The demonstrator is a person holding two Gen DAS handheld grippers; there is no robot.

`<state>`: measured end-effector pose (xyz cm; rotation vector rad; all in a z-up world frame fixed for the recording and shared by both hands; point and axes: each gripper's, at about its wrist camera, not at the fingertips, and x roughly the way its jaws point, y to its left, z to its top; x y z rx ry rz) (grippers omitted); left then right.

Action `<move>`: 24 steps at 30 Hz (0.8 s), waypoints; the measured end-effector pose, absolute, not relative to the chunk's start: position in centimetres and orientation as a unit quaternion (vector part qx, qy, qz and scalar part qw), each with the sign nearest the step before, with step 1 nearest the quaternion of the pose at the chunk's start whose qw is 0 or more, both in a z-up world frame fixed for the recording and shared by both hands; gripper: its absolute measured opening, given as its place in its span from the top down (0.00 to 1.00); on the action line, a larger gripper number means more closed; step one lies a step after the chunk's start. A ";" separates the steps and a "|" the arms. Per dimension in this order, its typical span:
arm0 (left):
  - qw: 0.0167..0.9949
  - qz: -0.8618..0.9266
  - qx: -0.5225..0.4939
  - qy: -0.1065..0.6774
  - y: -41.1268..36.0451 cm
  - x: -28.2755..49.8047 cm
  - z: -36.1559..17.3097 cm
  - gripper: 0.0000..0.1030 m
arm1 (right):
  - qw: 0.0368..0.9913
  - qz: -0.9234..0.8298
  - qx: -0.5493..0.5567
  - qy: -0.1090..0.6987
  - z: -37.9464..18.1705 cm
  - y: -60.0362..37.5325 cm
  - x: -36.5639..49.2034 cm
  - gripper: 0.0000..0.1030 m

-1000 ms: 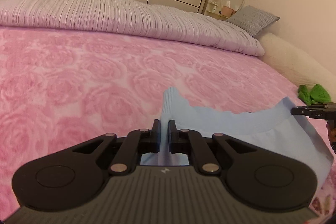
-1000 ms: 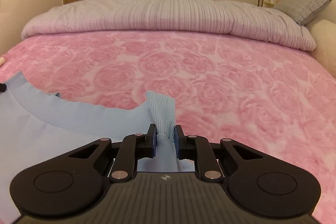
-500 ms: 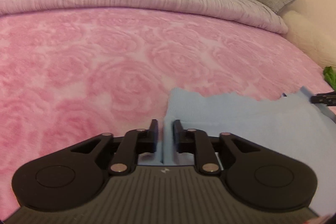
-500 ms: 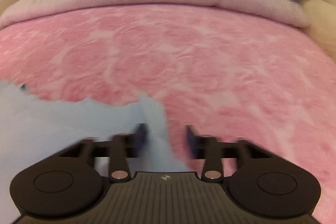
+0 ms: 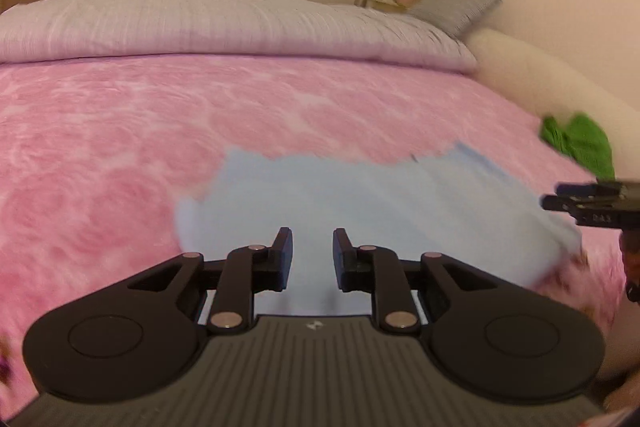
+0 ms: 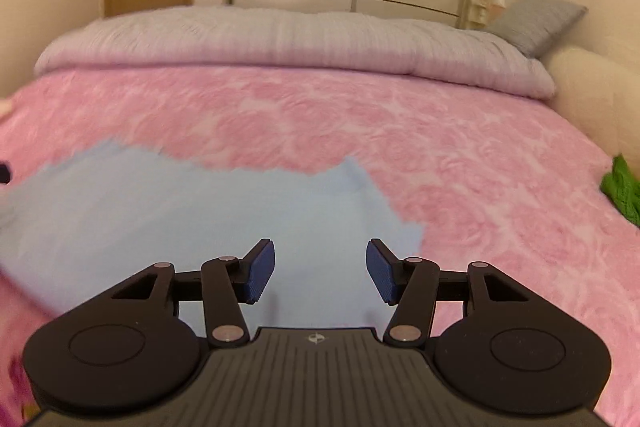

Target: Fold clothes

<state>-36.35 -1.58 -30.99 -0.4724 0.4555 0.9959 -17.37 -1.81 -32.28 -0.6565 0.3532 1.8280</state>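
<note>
A light blue garment (image 5: pixel 360 199) lies flat on the pink rose-patterned bedspread (image 5: pixel 160 131); it also shows in the right wrist view (image 6: pixel 180 211). My left gripper (image 5: pixel 313 253) is open and empty, just above the garment's near left part. My right gripper (image 6: pixel 321 269) is open wide and empty, above the garment's near right part. The right gripper's tip also shows at the right edge of the left wrist view (image 5: pixel 588 205).
A green garment (image 5: pixel 580 143) lies at the bed's right edge, also in the right wrist view (image 6: pixel 622 189). A folded grey duvet (image 6: pixel 296 47) and a grey pillow (image 6: pixel 536 23) lie at the far end. A cream headboard cushion (image 5: pixel 552 87) runs along the right.
Both grippers have opened and let go of the blue garment's edge. The garment has dropped flat onto the bedspread. Both grippers have pulled back and up a little.
</note>
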 end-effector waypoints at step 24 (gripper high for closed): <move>0.736 0.541 -0.336 0.229 -5.5 -37.4 -33.1 0.83 | 0.618 0.684 -0.266 0.283 -34.5 -5.9 -12.0 0.41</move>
